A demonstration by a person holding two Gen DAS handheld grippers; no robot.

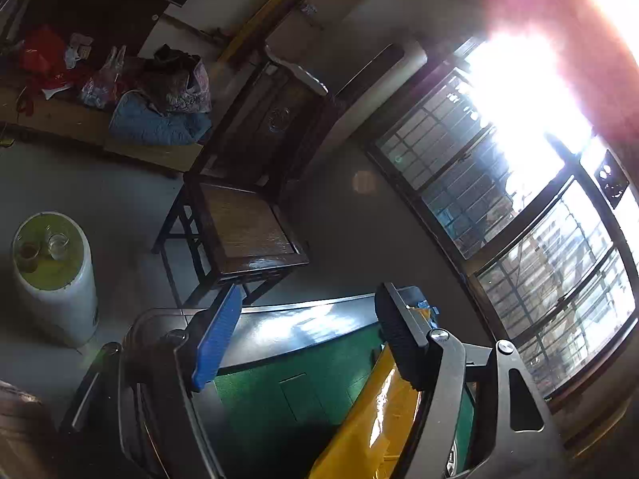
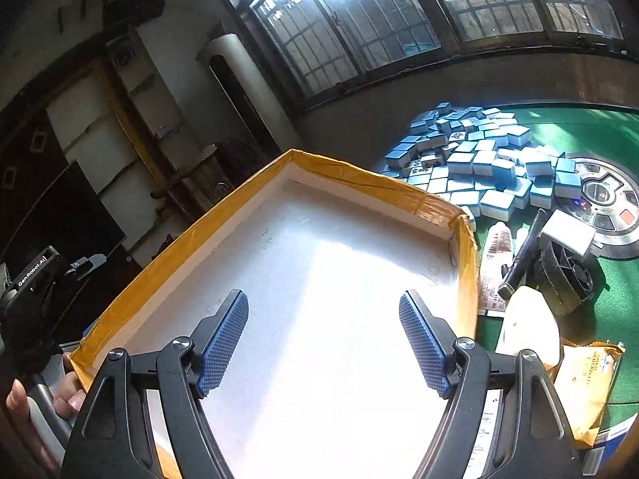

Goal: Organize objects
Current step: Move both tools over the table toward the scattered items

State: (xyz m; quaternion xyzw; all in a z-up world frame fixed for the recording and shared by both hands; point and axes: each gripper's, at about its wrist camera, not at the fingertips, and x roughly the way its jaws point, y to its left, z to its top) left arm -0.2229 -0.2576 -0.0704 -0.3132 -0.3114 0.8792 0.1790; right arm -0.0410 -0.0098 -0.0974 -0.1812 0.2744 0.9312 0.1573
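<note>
A shallow white box with yellow-taped walls (image 2: 359, 171) rests on the green mahjong table (image 2: 599, 131). My right gripper (image 2: 322, 297) hovers open over the box's bare white floor, with nothing between its blue pads. A heap of blue-and-white mahjong tiles (image 2: 479, 159) lies beyond the box's far right corner. My left gripper (image 1: 309, 295) is open wide at the box's left side. The box's yellow wall (image 1: 383, 399) runs along its right finger, and the green felt (image 1: 279, 379) shows in the gap. A hand shows at the box's near left corner.
Right of the box lie a paper slip (image 2: 495, 263), a black pen (image 2: 523, 255), a white block (image 2: 567, 235) on a black fan-like part, a pale oval object (image 2: 531, 323) and a yellow packet (image 2: 587, 383). A wooden chair (image 1: 243, 223) and a white drum holding glasses (image 1: 52, 263) stand beyond the table.
</note>
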